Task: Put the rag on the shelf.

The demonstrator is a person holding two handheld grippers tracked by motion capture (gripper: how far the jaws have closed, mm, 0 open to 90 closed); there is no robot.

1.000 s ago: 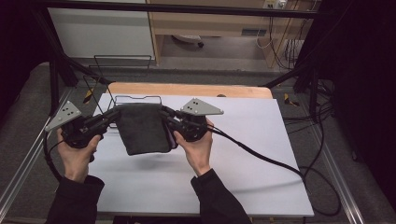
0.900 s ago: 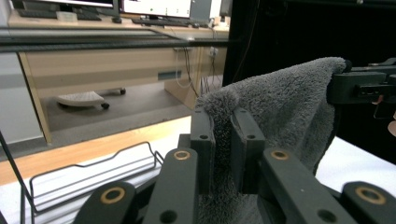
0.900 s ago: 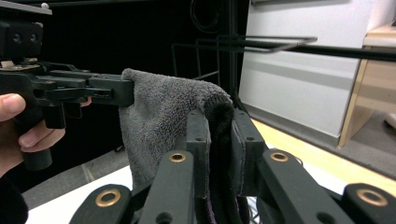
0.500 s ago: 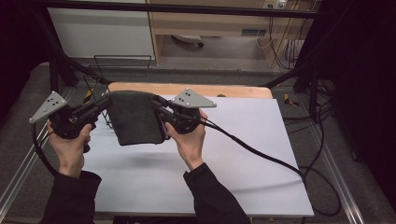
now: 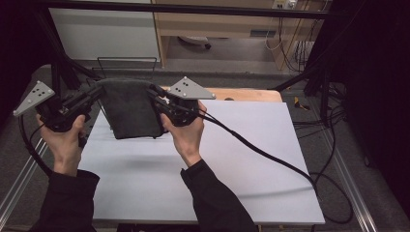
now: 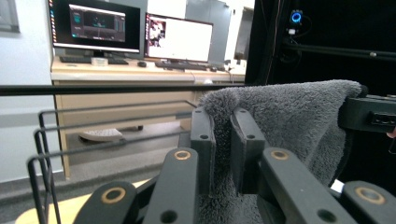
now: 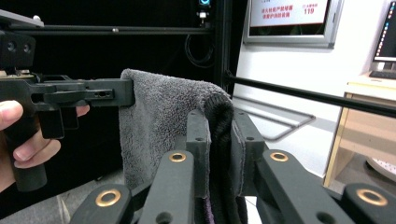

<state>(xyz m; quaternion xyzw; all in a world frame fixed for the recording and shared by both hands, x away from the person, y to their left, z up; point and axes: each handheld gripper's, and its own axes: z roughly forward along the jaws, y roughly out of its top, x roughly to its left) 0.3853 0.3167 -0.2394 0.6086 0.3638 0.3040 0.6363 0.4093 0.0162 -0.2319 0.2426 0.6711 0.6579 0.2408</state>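
Observation:
A dark grey towel (image 5: 130, 108) hangs folded in the air between my two grippers, above the white table sheet (image 5: 232, 164). My left gripper (image 5: 99, 91) is shut on its upper left corner and my right gripper (image 5: 153, 93) on its upper right corner. In the left gripper view the towel (image 6: 289, 116) bunches between the black jaws of my left gripper (image 6: 222, 140), with the other gripper holding the far corner. In the right gripper view the towel (image 7: 159, 121) is pinched in my right gripper (image 7: 219, 144), and a hand with the other gripper holds its far edge.
A black wire rack (image 5: 126, 63) stands behind the towel at the table's far left. A wooden board (image 5: 241, 93) lies along the far edge. The right gripper's cable (image 5: 261, 152) trails across the sheet to the right. Black frame posts stand at both sides.
Both grippers have lifted the towel off the sheet and carried it up and to the left, toward the wire rack. The towel now hangs free.

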